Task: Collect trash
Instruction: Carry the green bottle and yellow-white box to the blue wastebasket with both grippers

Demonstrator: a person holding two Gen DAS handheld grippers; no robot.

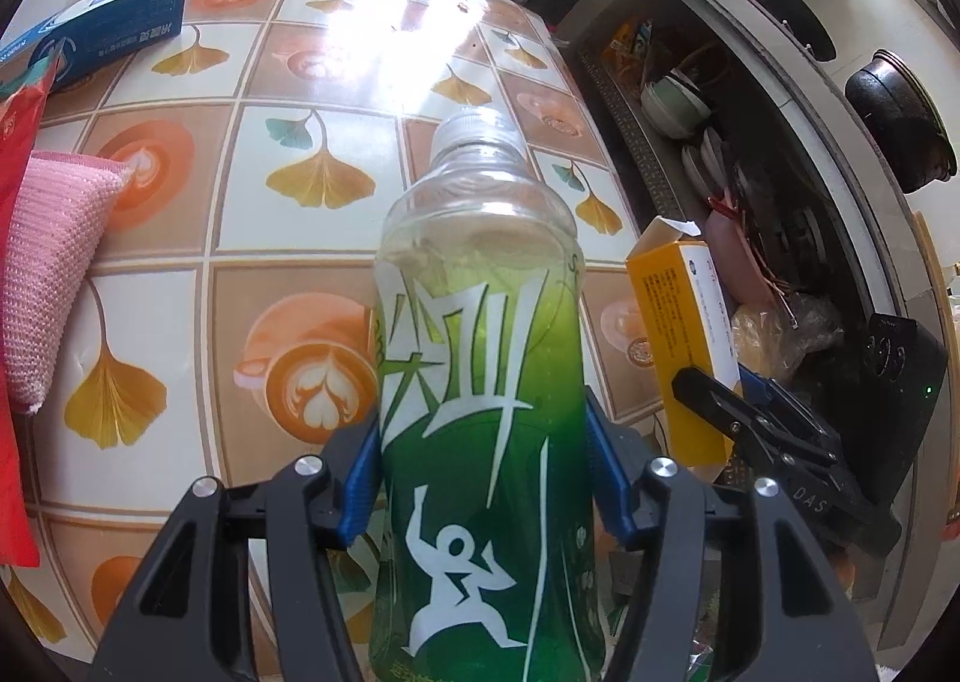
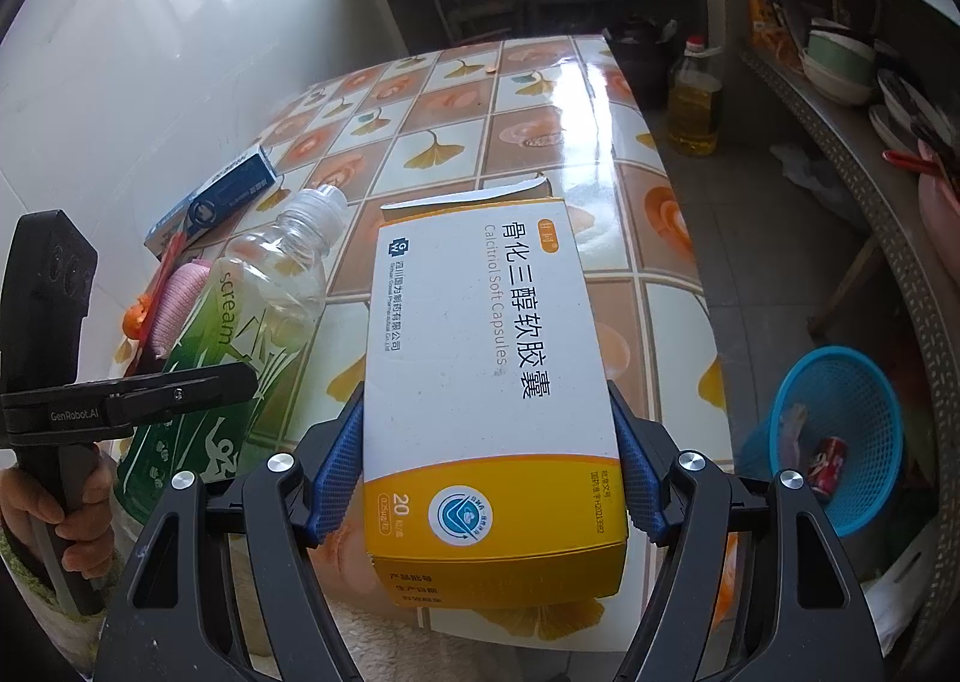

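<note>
Table [image 2: 600,100], tiled pattern, fills upper centre of both views. Capsule box [image 2: 486,370]: frame centre, clamped by right gripper [image 2: 489,460], long axis running away, open flap farthest. Green bottle [image 1: 480,370]: frame centre, clamped by left gripper [image 1: 483,478], cap pointing away toward upper frame.

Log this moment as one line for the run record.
left gripper: shut on bottle | right gripper: shut on medicine box | both lifted over table | blue basket on floor, right
</note>
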